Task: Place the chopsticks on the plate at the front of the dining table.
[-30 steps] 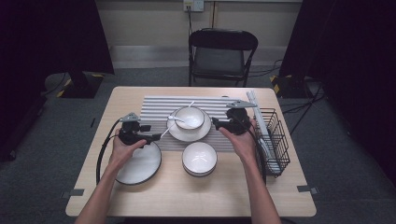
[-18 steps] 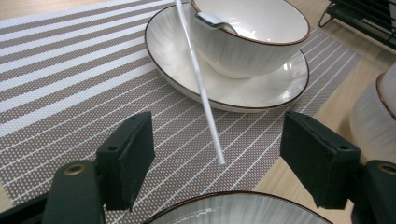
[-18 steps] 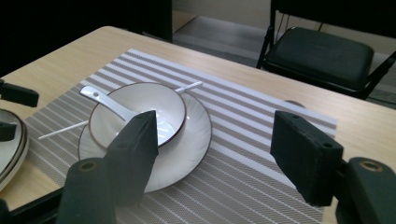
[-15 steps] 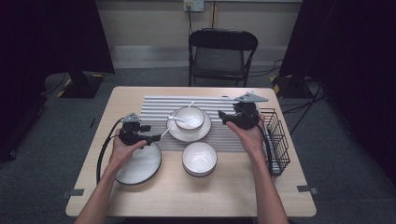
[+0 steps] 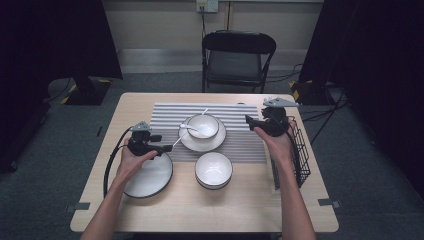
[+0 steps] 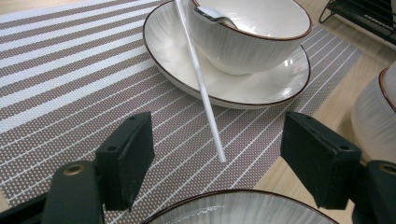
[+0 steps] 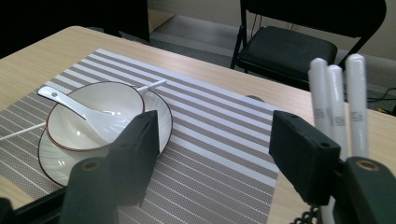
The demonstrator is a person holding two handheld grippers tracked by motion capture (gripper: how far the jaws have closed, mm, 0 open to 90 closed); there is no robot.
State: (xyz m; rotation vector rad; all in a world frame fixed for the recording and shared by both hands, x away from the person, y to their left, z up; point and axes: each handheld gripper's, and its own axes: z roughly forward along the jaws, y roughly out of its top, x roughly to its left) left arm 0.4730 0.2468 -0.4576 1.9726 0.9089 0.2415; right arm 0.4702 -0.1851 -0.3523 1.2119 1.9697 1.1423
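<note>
High view: a wooden worktop (image 5: 150, 102) carries a striped placemat (image 5: 240, 145) at centre frame. On the mat stands a white bowl (image 5: 202, 125) on a shallow plate (image 5: 216, 142), with a ceramic spoon (image 5: 186, 128) resting in the bowl. A thin white chopstick (image 6: 201, 79) lies across the plate's rim, its free tip over the mat.

The left gripper (image 5: 162, 148), left of centre, hovers just beside that tip. In the left gripper view its jaws are spread wide, the chopstick's tip between them but touching neither pad. A second plate (image 5: 152, 177) sits just below this gripper, and a second bowl (image 5: 213, 170) stands at lower centre.

The right gripper (image 5: 248, 121), right of centre, is held above the mat's right edge, near a black wire rack (image 5: 299, 165). Its jaws have just been closing slightly yet stand spread, with nothing between them. In the right gripper view, white rods (image 7: 336, 102) rise at right.
</note>
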